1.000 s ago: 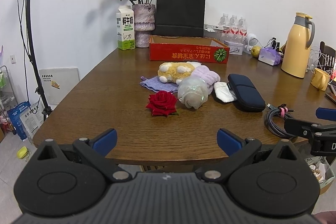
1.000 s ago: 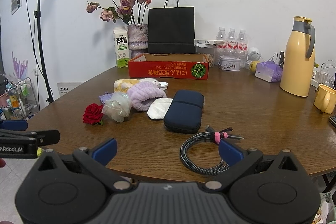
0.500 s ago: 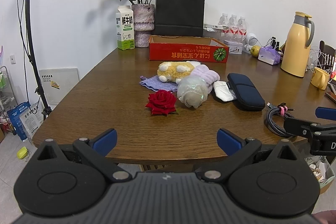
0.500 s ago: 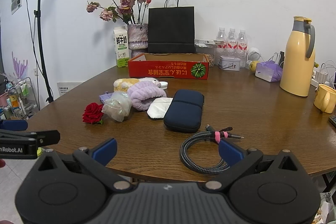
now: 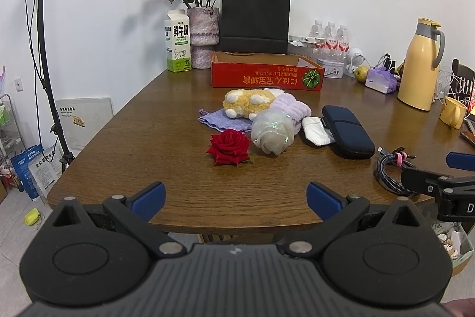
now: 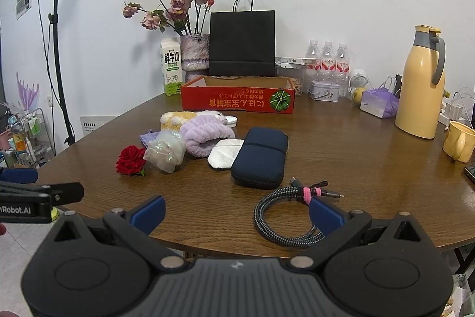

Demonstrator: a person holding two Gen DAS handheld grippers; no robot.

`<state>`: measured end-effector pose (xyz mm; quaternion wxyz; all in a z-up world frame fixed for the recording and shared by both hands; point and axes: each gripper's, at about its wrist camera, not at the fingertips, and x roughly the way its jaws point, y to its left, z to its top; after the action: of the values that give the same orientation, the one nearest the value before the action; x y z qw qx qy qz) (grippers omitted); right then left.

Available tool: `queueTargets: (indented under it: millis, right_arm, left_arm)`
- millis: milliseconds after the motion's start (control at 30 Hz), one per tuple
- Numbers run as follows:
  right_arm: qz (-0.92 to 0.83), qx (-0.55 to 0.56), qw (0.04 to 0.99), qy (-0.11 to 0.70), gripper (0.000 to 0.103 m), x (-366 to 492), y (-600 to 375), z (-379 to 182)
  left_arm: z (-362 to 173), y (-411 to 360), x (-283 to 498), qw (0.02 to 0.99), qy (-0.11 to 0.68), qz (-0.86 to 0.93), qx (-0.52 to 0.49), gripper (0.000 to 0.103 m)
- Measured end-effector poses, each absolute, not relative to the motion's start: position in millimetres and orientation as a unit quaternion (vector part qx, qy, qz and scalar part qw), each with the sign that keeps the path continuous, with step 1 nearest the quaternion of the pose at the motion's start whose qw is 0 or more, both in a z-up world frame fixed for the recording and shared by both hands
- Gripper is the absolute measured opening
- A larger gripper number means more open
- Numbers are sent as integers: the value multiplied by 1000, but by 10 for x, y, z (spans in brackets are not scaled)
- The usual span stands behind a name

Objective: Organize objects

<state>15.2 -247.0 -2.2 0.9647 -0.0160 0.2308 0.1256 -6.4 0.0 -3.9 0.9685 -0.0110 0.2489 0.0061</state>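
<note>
On the wooden table nothing has shifted; both tools stay spread apart, empty.

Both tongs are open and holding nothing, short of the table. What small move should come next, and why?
Probably ease the right tongs forward and down over the coiled cable. It lies nearest them at the table's front edge, apart from the other clutter, and the jaws already stand wide open. The red box at the back looks like a fitting place for it.
</note>
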Motion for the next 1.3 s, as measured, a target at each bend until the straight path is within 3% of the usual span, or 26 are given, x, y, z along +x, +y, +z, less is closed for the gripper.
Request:
queueTargets:
  millis: [1300]
  right_arm:
    - [120,-19,960,254,103,299,-2486,-193]
  left_arm:
    - [-66,11,66,966,258,15,-3,103]
